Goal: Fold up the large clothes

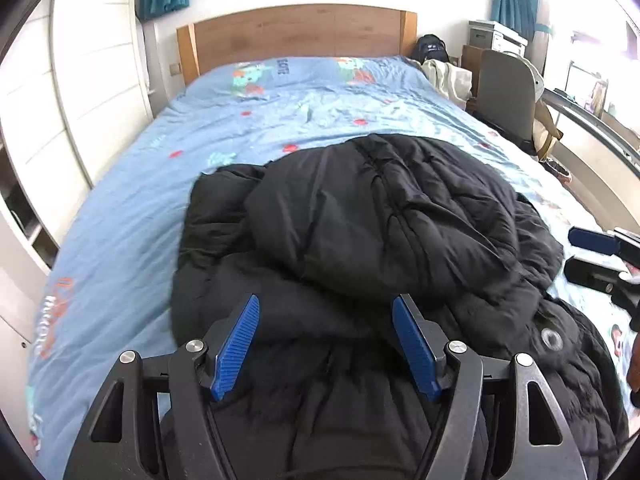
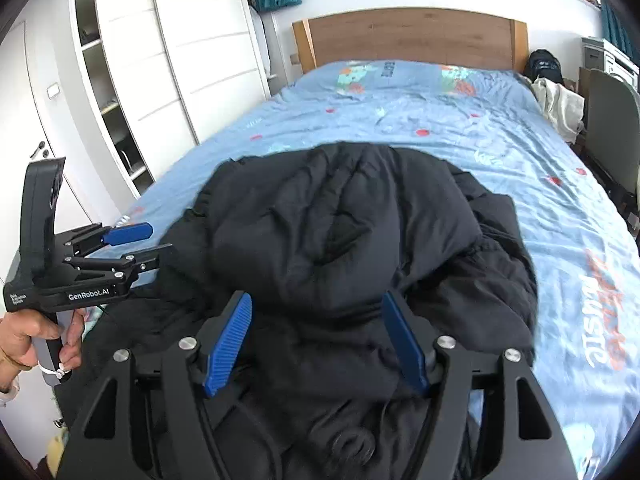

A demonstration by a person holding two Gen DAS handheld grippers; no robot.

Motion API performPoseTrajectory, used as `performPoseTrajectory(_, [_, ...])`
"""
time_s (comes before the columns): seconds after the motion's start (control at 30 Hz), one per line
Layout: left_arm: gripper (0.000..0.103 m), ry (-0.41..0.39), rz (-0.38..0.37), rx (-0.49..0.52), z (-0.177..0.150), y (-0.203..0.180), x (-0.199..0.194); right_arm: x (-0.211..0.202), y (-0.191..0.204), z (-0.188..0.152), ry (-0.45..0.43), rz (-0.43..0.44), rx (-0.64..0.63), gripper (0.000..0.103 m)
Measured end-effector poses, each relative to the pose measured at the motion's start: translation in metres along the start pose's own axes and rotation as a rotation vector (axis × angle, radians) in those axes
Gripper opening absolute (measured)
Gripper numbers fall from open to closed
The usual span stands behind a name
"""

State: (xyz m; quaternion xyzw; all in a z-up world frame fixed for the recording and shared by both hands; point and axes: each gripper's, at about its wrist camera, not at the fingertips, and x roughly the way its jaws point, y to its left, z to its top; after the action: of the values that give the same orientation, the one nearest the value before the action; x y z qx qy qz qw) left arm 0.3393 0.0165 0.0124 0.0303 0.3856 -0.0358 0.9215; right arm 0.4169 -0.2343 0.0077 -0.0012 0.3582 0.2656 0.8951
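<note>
Two grippers hang above a black padded jacket (image 1: 360,216) that lies on the blue printed bedcover (image 1: 132,216), toward the foot of the bed and well short of the wooden headboard (image 1: 296,36). The left gripper (image 1: 326,344) has its blue pads spread apart with nothing between them, only the jacket's dark quilting showing below. The right gripper (image 2: 316,344) is likewise spread and empty. Judging by the lie of the cloth, a first fold is already made: a rounded upper layer sits doubled over the body of the jacket, its far edge forming a smooth curve. The result is still a loose, puffy heap, though. Bulk spills out along the left and right sides, and the near end under the grippers looks unfolded, so at least one more fold and some tidying seem to remain.
</note>
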Motion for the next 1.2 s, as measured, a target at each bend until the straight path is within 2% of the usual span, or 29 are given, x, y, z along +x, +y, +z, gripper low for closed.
performPoseTrajectory(0.27, [0.069, -0.021, 0.013, -0.044, -0.028, 0.011, -0.064, -0.072, 0.032, -0.014, -0.043, -0.035, -0.009, 0.067])
performPoseTrajectory(0.77, [0.069, -0.149, 0.038, -0.061, -0.064, 0.016, -0.190, -0.205, 0.116, -0.043, -0.168, -0.028, -0.049, 0.067])
performPoseTrajectory(1.03, [0.069, -0.228, 0.060, -0.056, -0.086, 0.021, -0.255, -0.282, 0.140, -0.071, -0.246, -0.059, -0.057, 0.067])
performPoseTrajectory(1.2, [0.069, -0.290, 0.090, -0.083, -0.101, 0.040, -0.298, -0.343, 0.143, -0.095, -0.309, -0.103, -0.041, 0.067])
